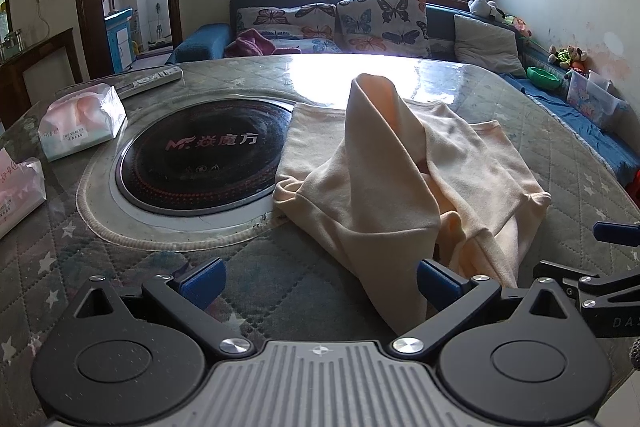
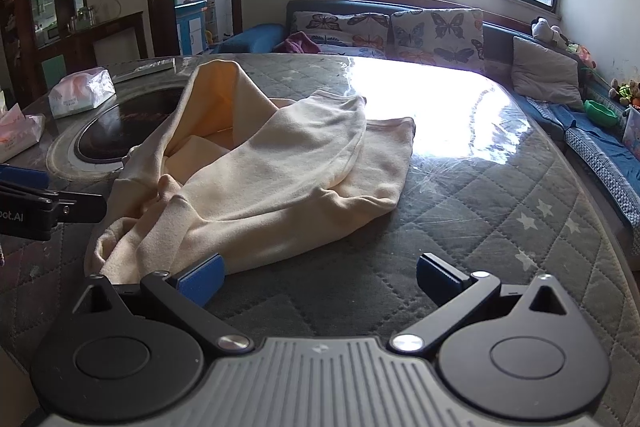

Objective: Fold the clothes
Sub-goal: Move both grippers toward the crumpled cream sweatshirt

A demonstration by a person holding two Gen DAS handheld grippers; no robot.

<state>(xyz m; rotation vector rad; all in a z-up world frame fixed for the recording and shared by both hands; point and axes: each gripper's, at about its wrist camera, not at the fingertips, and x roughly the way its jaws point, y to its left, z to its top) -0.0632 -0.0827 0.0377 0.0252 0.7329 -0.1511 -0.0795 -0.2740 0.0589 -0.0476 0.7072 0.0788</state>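
A cream garment (image 1: 404,179) lies crumpled on the quilted table, one part standing up in a peak; in the right wrist view the same garment (image 2: 272,171) spreads ahead and to the left. My left gripper (image 1: 320,281) is open just above the table, its right blue pad beside the cloth's near edge, nothing between the fingers. My right gripper (image 2: 320,277) is also open, its left pad at the garment's near hem, holding nothing. Each gripper's tip shows at the edge of the other's view.
A round black hotplate (image 1: 204,155) is set into the table left of the garment. Tissue packs (image 1: 80,125) and a remote (image 1: 150,81) lie at the far left. A sofa with butterfly cushions (image 1: 380,23) runs behind and along the right side.
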